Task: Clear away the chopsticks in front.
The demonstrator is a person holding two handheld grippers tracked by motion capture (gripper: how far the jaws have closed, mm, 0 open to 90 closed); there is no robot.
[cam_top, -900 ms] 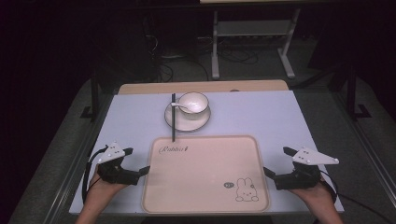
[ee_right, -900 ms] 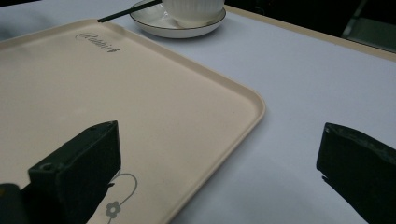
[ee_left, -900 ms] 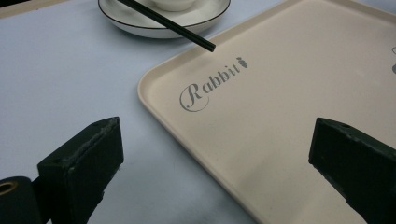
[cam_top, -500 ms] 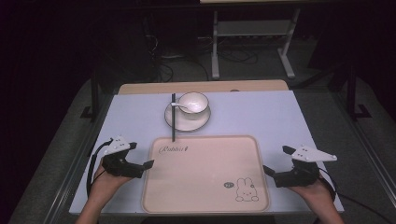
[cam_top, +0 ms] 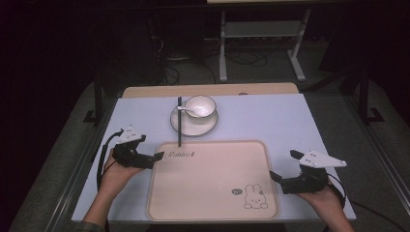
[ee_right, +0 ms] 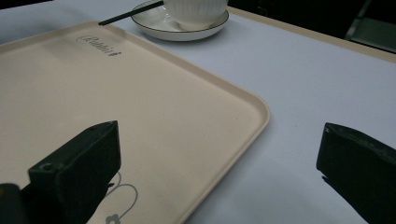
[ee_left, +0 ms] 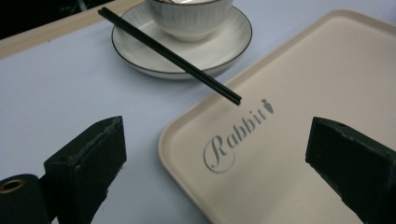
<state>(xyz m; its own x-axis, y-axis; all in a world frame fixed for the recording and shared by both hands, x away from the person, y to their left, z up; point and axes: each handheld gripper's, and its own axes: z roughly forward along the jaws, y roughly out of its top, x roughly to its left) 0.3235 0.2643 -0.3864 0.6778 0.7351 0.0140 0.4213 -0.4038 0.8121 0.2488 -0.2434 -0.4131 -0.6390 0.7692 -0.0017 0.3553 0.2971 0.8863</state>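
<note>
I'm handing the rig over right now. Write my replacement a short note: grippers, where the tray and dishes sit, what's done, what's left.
Left gripper: open, holding nothing, at the tray's far left corner.
Right gripper: open, holding nothing, beside the tray's right edge.
Tray: flat on the table, nothing on it.
Bowl with a spoon stands on the saucer beyond the tray; the black chopsticks lie across the saucer's rim, tips over the tray's edge.
Done: nothing gripped or loaded.
Left: probably picking up the chopsticks or dishes; the left gripper is nearest.
</note>
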